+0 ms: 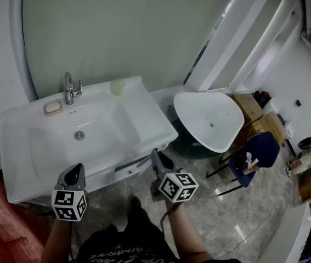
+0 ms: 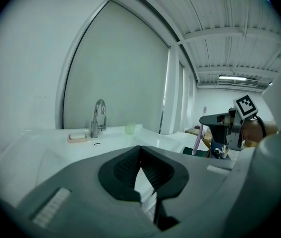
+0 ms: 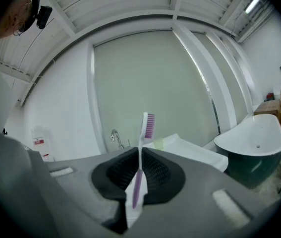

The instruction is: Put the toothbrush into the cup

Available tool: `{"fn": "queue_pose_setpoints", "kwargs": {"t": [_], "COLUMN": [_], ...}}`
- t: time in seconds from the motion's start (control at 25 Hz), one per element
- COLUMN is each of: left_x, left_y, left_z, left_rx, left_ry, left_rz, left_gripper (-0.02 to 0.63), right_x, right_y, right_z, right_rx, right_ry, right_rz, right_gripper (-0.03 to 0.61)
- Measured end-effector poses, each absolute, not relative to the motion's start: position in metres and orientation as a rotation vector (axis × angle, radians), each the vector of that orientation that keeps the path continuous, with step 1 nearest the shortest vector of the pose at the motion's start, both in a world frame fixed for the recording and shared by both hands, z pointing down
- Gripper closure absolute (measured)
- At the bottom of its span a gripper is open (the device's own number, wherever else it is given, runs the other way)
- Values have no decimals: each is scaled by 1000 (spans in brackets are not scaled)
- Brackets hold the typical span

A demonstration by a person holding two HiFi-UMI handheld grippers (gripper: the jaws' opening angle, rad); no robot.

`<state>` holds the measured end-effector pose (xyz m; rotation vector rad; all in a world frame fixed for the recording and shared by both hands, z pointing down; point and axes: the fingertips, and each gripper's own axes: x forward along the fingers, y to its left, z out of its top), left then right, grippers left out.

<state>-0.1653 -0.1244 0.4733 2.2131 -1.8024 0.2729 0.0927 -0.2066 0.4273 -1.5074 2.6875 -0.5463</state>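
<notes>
A pale green cup (image 1: 116,86) stands on the back right corner of the white sink (image 1: 139,126). It also shows in the left gripper view as the cup (image 2: 130,128) and in the right gripper view as the cup (image 3: 158,143). My right gripper (image 1: 156,153) hangs off the sink's front right corner, shut on a white and purple toothbrush (image 3: 143,133) held upright, bristles up. The left gripper view also catches that toothbrush (image 2: 196,142) from the side. My left gripper (image 1: 78,169) is at the sink's front edge, shut and holding nothing (image 2: 140,150).
A chrome faucet (image 1: 70,88) and a soap dish (image 1: 52,107) sit at the sink's back left. A white bathtub (image 1: 210,119) stands to the right, with a blue chair (image 1: 256,155) and cardboard boxes (image 1: 254,111) beyond. A pink bag (image 1: 1,218) lies at the lower left.
</notes>
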Motion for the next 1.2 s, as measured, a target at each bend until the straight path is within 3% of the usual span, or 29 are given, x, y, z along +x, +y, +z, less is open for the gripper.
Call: {"fn": "queue_pose_setpoints", "kwargs": {"t": [1.2], "left_x": [-168], "left_y": [-387], "left_z": [431], "left_rx": [1965], "left_ry": [-2209], "left_rz": [307], "left_gripper": [604], "right_x": [3], "right_y": [-578], "right_z": [395], "right_rx": [-978], "right_ry": [2913], "right_rz": [-458], "right_gripper": [555]}}
